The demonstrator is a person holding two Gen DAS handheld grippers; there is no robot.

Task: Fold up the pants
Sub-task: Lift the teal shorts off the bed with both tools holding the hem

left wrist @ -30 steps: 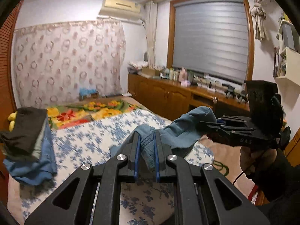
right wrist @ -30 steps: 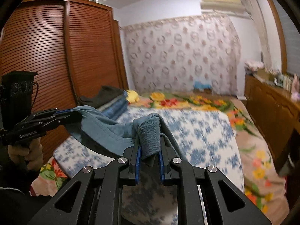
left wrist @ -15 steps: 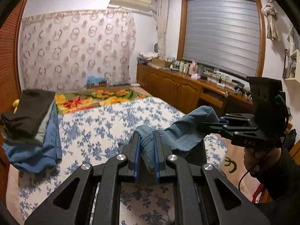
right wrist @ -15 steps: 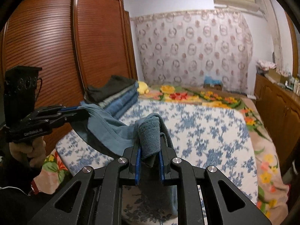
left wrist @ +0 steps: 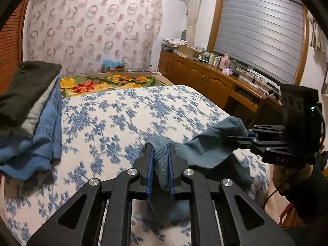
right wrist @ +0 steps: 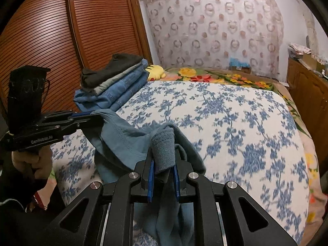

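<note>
The soft teal-blue knit pants (left wrist: 207, 149) hang in the air between the two tools, strung by one ribbed edge. The left gripper (left wrist: 160, 171) is clenched on a bunched fold of that edge, and the right gripper (right wrist: 163, 179) is clenched on another, so the stretched edge runs roughly three-to-nine o'clock across both wrist views. In the left view the right gripper sits at three o'clock; in the right view the left gripper sits at nine o'clock. Neither is clearly nearer the bed. The rest of the fabric droops toward six o'clock, below the fingers. Ahead at twelve o'clock lies the white bedspread with blue flowers (right wrist: 235, 123), the likely laying surface. A stack of folded dark, grey and denim clothes (right wrist: 114, 80) rests at ten o'clock beside a slatted wooden wardrobe (right wrist: 51, 41). A patterned curtain (left wrist: 92, 30) hangs behind the bed.
</note>
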